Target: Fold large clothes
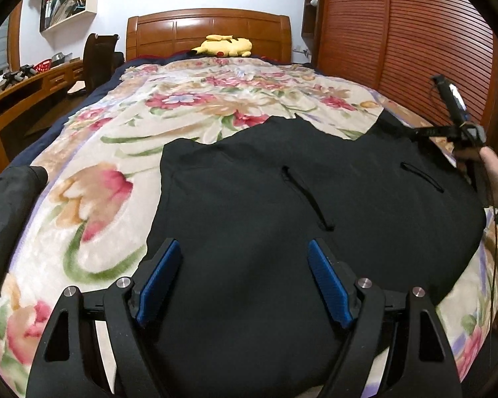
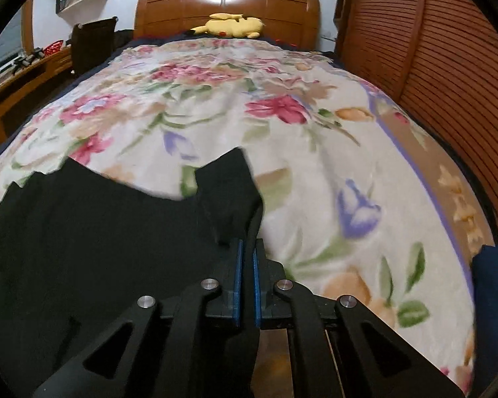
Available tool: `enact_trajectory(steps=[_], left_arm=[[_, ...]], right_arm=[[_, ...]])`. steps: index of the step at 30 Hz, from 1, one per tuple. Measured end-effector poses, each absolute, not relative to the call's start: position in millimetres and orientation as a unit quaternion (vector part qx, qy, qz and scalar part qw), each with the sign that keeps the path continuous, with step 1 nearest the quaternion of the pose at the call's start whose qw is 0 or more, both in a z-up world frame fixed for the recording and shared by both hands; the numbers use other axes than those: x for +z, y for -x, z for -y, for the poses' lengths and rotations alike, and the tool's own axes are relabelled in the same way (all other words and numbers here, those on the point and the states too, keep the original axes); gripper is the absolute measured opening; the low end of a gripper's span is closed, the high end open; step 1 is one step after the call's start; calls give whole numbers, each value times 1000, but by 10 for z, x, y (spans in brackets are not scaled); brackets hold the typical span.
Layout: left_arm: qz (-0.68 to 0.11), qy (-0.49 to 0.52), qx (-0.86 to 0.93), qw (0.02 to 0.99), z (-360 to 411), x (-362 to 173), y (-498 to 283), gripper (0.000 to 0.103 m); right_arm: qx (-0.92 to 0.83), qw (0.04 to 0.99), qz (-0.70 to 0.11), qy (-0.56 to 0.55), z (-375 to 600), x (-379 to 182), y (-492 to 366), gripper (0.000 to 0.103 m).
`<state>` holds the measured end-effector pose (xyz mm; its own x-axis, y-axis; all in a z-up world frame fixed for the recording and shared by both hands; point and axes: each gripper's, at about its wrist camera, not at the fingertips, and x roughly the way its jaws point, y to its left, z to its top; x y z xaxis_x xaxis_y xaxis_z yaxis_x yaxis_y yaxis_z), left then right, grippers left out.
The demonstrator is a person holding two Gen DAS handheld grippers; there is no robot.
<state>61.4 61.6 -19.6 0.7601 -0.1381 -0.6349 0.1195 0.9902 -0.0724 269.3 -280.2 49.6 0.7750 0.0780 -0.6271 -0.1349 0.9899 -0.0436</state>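
While the left tool point(image 1: 244, 248) hovers spread, the right tool point(image 2: 247, 248) pinches the flat black garment's point(image 1: 282, 215) edge.

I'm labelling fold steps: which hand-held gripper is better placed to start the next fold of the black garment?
Probably the right hand-held gripper: its pads are already shut on the black garment's right edge, ready to lift it. The left hand-held gripper stands open above the cloth, holding nothing.

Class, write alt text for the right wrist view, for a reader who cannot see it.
The right gripper, its blue-padded jaws shut, pinches the edge of a large black fabric garment lying on a bed's cream floral blanket. A yellow plush toy rests by the brown wooden headboard beyond.
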Motion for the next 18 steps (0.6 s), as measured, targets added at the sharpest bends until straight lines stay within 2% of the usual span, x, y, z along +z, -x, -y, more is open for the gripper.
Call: enact_trajectory(steps=[1, 2, 3, 5, 12, 18], left_arm=[[-340, 14, -69, 938, -617, -196, -610, 80], [-341, 14, -70, 938, -619, -195, -605, 80], [-340, 15, -71, 938, -621, -193, -598, 80], [-339, 15, -73, 938, -628, -190, -583, 80], [-339, 16, -74, 938, -628, -179, -572, 80], [-332, 17, -78, 940, -615, -155, -434, 80]], right_arm=[[55, 943, -326, 45, 2786, 539, -2656, 11], [46, 945, -320, 48, 2773, 599, -2607, 24], [39, 948, -313, 52, 2777, 642, -2548, 42], [44, 953, -296, 55, 2727, 712, -2382, 61], [114, 955, -264, 74, 2412, 659, -1613, 62], [185, 937, -280, 95, 2077, 261, -1045, 62]])
